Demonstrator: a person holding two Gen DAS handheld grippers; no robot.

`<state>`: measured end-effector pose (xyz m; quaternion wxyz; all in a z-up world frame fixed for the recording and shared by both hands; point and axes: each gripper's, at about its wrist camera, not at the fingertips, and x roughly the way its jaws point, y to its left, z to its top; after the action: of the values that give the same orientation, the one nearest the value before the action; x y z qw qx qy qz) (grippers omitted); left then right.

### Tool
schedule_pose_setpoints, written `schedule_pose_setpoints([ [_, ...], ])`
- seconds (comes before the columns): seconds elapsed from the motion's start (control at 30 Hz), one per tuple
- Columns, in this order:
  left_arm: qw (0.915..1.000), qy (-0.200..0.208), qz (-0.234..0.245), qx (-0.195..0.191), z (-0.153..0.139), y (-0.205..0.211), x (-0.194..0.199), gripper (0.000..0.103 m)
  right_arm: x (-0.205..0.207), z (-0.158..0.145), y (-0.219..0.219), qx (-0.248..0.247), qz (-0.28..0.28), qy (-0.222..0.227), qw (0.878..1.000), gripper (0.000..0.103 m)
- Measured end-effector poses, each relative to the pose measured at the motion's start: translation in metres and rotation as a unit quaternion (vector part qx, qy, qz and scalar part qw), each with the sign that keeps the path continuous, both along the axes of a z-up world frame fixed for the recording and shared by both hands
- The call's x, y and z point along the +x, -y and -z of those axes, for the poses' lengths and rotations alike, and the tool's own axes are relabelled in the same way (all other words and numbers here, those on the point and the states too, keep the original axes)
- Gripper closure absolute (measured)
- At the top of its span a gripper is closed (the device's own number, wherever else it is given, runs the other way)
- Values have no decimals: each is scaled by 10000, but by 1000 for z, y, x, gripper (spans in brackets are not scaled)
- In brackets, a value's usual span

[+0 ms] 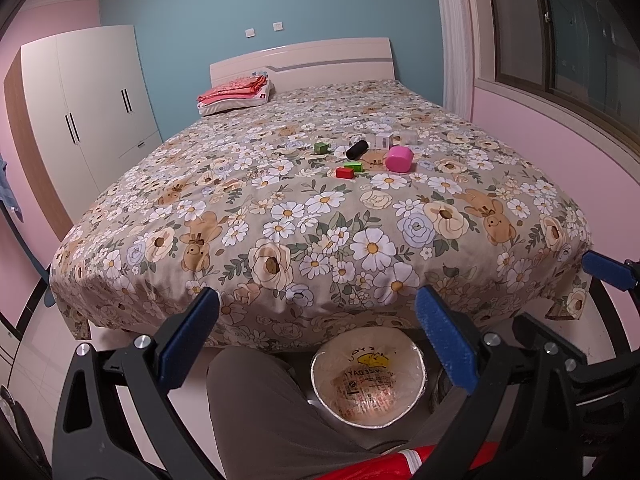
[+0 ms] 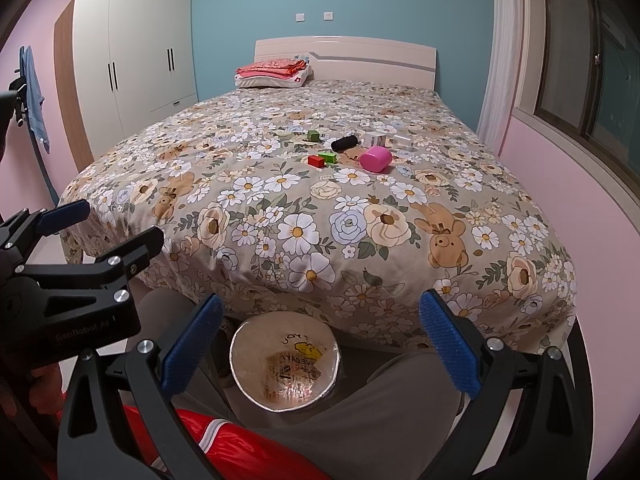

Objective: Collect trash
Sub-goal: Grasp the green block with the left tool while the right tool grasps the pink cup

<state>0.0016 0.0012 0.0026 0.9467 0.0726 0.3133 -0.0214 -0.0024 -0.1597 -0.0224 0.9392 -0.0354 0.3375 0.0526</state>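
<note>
Trash lies mid-bed (image 1: 280,208): pink cup (image 1: 399,159), black roll (image 1: 356,149), red block (image 1: 345,172), green blocks. Lined bin (image 1: 368,384) sits on the floor at the bed's foot. Left gripper (image 1: 320,344) and right gripper (image 2: 320,344) both gape wide, holding nothing (each hangs above the bin). Only the right view shows the left gripper from outside, plus a blue towel (image 2: 34,96).

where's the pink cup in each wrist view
Left wrist: pink cup lies on its side on the bed, right of centre, above the open left gripper.
Right wrist: pink cup sits just right of centre, upper half.
Shared landmark: the black cylinder lies just to its upper left in both.
</note>
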Motion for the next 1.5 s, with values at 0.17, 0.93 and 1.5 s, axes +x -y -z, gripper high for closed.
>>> schedule_pose_setpoints([
  [0.17,9997,192,54,-121,-8,-2,12,7,5,-7,-2,0,7,166,9999,3],
  [0.93,9927,-725,-82,-964,30,17,276,7,226,20,73,235,576,-363,9974,3],
  [1.5,9900,-974,-487,-893,72,15,520,7,409,74,93,540,995,-862,9898,3],
])
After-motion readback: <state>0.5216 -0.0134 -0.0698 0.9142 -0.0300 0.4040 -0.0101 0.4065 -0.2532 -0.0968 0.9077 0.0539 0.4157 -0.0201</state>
